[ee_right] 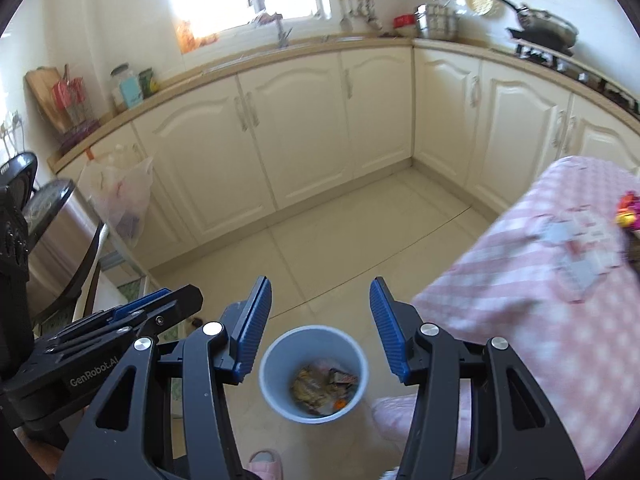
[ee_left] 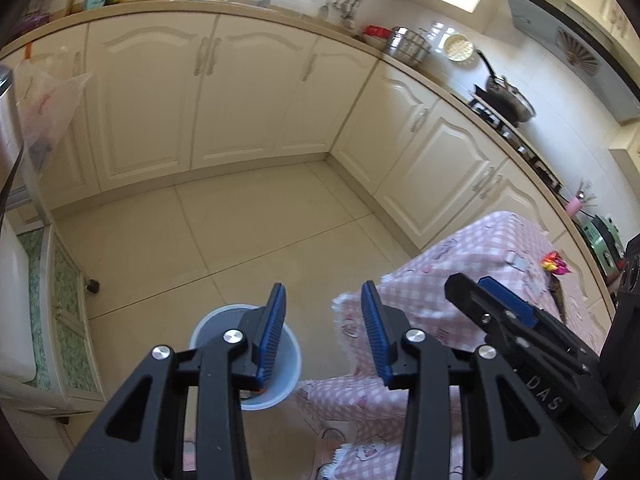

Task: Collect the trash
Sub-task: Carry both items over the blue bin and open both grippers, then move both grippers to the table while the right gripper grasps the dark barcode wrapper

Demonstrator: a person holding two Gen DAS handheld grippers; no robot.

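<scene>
**Tongs parted above the bin**

Lettering shows on both tools: "GenRobot.AI" in white on the black body of the left gripper (ee_right: 256, 320) as the right wrist view catches it, and "DAS" on the body of the right gripper (ee_left: 480, 292) in the left wrist view.

Both sets of tongs stand released, with nothing between their blue ribbed pads (ee_right: 254, 322). No earlier picture is given to compare.

Just beyond and below the right tongs (ee_right: 320, 320), framed between the 2 fingers, sits the grey trash bin (ee_right: 314, 374) on the tiled floor (ee_right: 352, 236); crumpled wrappers (ee_right: 320, 388) lie at its bottom. Right of both tongs is a table under a pink checked cloth (ee_right: 560, 300), where a bright, colourful wrapper (ee_left: 554, 266) lies, well apart from either tool.
</scene>
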